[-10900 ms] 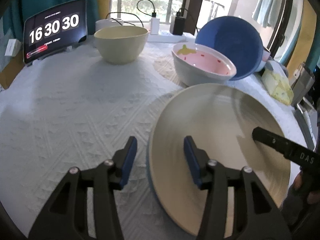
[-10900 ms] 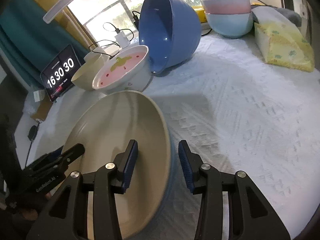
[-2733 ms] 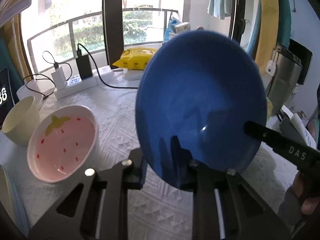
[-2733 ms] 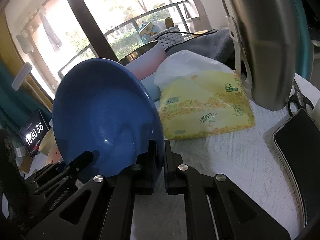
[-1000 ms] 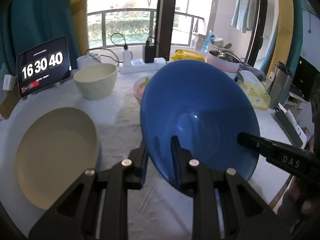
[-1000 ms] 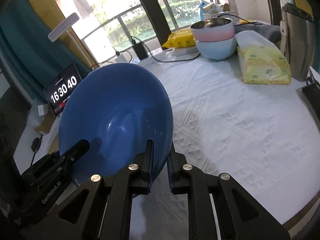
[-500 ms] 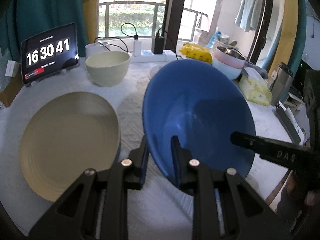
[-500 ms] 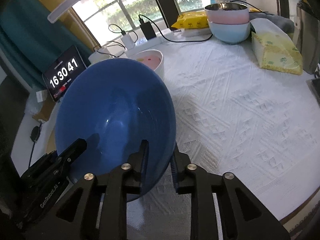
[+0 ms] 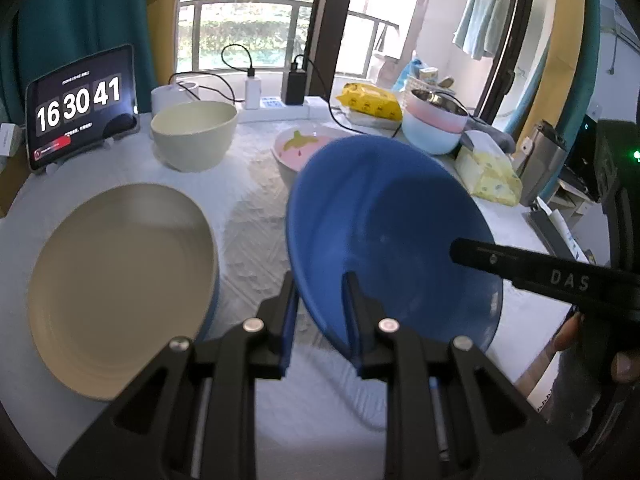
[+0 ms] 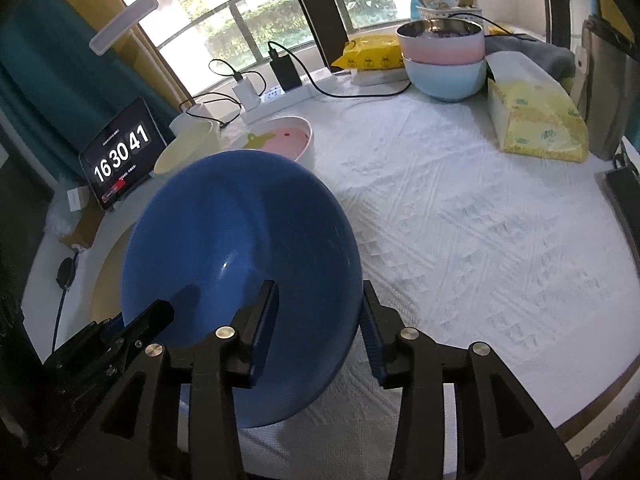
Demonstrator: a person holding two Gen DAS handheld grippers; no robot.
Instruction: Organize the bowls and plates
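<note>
I see left gripper [image 9: 320,300] clamped on large glossy blue bowl [image 9: 384,232] rim, right gripper [image 10: 320,320] jaws just opened astride it, pads clear, beige plate [image 10: 105,280] at 9 o'clock mostly hidden

tablet clock [image 9: 82,106] | tissue pack [image 10: 536,122] | power strip [image 9: 276,105] | white tablecloth [image 10: 480,220]

From your left wrist view, the plate [image 9: 120,276] lies on the table [image 9: 256,208] to the left of the big bowl [image 9: 388,232]. Behind them stand two bowls [image 9: 194,140] side by side, the clock tablet [image 9: 80,104] farther left. The tissue pack [image 10: 536,120] lies far right.
</note>
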